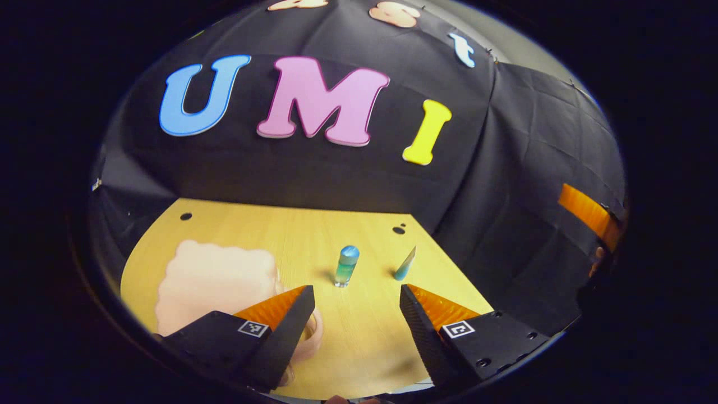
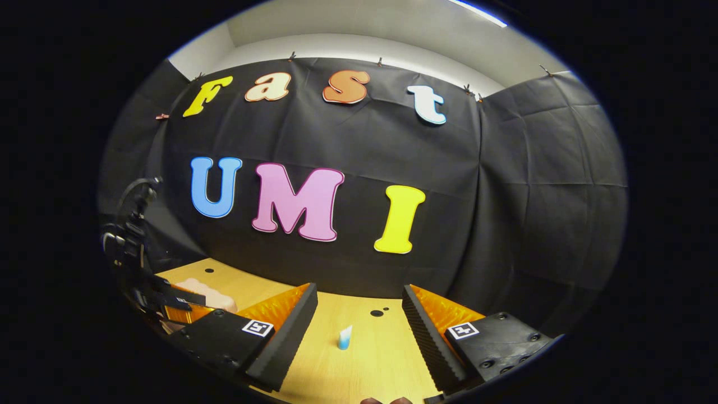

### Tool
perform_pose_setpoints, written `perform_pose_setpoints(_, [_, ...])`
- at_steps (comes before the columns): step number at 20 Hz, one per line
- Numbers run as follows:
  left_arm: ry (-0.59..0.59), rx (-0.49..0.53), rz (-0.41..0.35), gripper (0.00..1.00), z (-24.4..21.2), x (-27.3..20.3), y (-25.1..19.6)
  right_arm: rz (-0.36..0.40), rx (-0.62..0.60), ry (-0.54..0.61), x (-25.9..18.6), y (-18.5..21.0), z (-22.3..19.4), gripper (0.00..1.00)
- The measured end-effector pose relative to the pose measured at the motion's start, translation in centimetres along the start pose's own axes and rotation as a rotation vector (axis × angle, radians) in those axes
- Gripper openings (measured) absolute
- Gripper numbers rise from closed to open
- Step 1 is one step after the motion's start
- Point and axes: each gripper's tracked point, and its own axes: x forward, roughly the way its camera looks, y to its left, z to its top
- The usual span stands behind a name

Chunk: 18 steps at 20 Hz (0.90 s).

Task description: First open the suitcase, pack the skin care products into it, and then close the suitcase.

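Left hand-held gripper [image 1: 357,306] of mine hangs released over the surface [image 1: 314,235]; the right hand-held gripper [image 2: 359,308] is likewise spread. A pale pink suitcase [image 1: 216,283] lies shut; a blue bottle [image 1: 346,265] and a tube [image 1: 405,265] stand beyond.

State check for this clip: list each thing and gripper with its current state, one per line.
Suitcase: pink, lying flat on the table, appears shut.
Bottle: upright on the table, cap on, untouched.
Tube: standing on end, leaning, untouched.
Left gripper: open, holding nothing.
Right gripper: open, holding nothing, aimed toward the tube.
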Motion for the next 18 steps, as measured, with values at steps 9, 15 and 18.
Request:
perform_pose_setpoints(9, [0.369,-0.060,0.094,0.97,-7.7,8.1,2.4,-0.096,0.065,0.040,0.2,-7.3,-2.1,0.96])
perform_pose_setpoints(15, [0.451,-0.065,0.064,0.94,-9.6,11.5,2.4,-0.139,0.043,0.068,0.5,-9.4,-3.0,0.94])
perform_pose_setpoints(18, [0.474,-0.076,0.057,0.93,-10.0,12.3,2.5,-0.145,0.034,0.061,1.0,-9.4,-2.7,0.96])
